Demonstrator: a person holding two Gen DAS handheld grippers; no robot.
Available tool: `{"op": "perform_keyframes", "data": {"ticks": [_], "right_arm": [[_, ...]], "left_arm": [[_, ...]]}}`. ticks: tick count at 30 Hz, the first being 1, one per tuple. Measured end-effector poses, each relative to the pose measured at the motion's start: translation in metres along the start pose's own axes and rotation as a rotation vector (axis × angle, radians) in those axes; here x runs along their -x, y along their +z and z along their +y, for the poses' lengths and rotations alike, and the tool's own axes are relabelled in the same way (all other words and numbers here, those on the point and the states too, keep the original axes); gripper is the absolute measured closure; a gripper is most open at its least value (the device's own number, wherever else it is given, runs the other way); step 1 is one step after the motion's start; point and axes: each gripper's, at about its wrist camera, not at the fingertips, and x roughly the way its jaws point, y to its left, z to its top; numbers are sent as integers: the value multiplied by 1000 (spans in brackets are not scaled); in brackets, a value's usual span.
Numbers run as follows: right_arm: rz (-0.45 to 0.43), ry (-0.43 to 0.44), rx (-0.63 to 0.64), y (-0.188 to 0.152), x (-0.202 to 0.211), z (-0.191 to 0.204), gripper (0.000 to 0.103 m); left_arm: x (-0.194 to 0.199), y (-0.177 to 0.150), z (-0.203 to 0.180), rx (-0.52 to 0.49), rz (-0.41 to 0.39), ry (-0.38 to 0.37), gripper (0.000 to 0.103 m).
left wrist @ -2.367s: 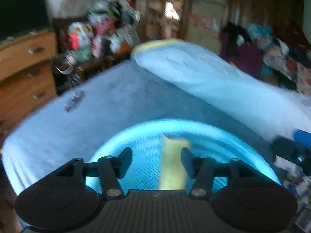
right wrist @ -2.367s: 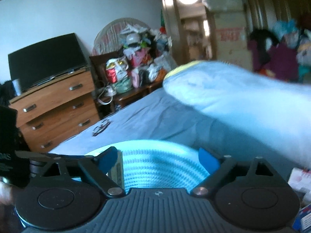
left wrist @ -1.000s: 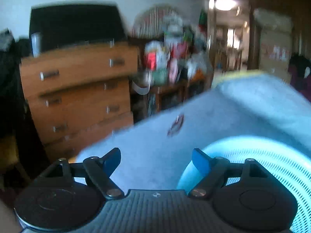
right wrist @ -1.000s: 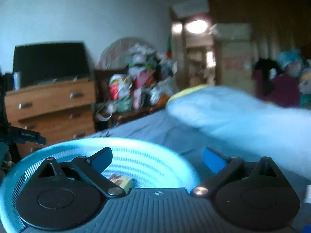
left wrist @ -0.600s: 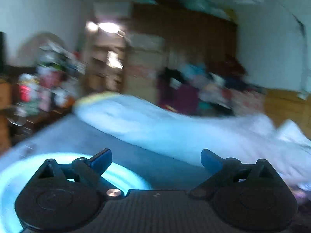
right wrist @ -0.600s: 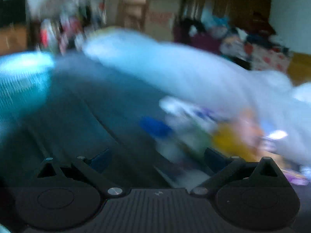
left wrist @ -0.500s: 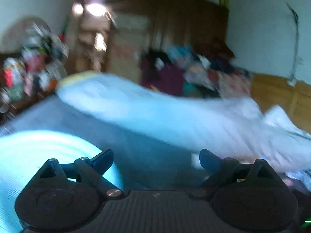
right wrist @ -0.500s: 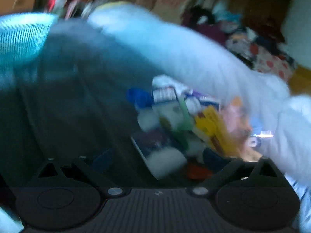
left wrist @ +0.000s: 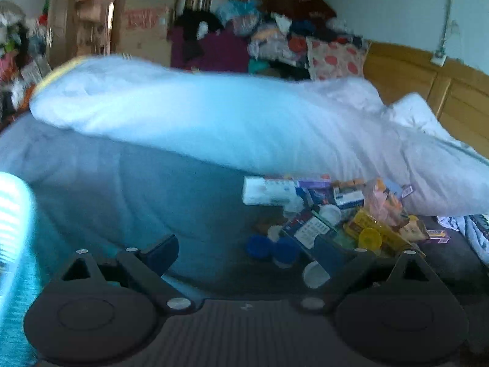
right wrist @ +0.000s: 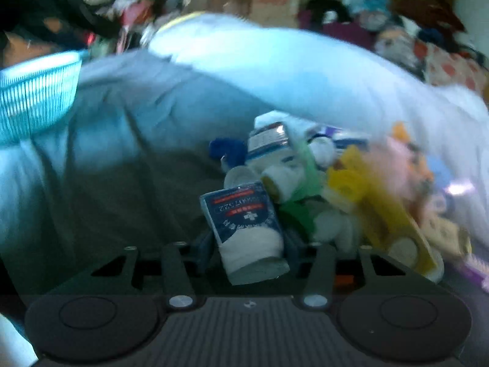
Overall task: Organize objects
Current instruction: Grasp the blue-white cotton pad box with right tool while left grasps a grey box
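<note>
A pile of small boxes, bottles and packets (left wrist: 330, 214) lies on the grey bed sheet below the white duvet. In the left wrist view my left gripper (left wrist: 246, 249) stands open, short of the pile, with nothing between its fingers. The turquoise basket (left wrist: 12, 214) is at the far left edge. In the right wrist view my right gripper (right wrist: 247, 246) is at the near end of the pile (right wrist: 336, 183). Its jaws are closing on a blue and white box (right wrist: 241, 214), and both fingers sit against the box's sides. The basket (right wrist: 36, 98) shows at the upper left.
A rolled white duvet (left wrist: 214, 113) runs across the bed behind the pile. Beyond it are heaped clothes (left wrist: 259, 36), a wooden headboard (left wrist: 428, 85) at the right and cardboard boxes (left wrist: 143, 30). Blue caps (left wrist: 259, 244) and a white cap (left wrist: 314, 272) lie loose before the pile.
Both views swung from the basket and dresser rightward to the pile. The left jaws widened. The right gripper dropped to the pile and narrowed its jaws onto the blue and white box.
</note>
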Motion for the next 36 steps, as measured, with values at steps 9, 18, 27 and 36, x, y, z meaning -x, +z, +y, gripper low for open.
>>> {"op": "perform_keyframes", "data": {"ticks": [9,18,27,36], "right_arm": [[29,-40,-132,-40,9,-26,41],[32,3,-154,-44,3,-36,42],[8,30,-147,-39,-1,-39,49],[-98,29,-208,-23,26,-43,57]], "left_arm": [[-157,11,-36,186,279,-45,7],[-203,17,-55,204,337,-23,0],[-195,8,-64,180,283,-26,62],[-115,16,-45,210,145,-89,77]]}}
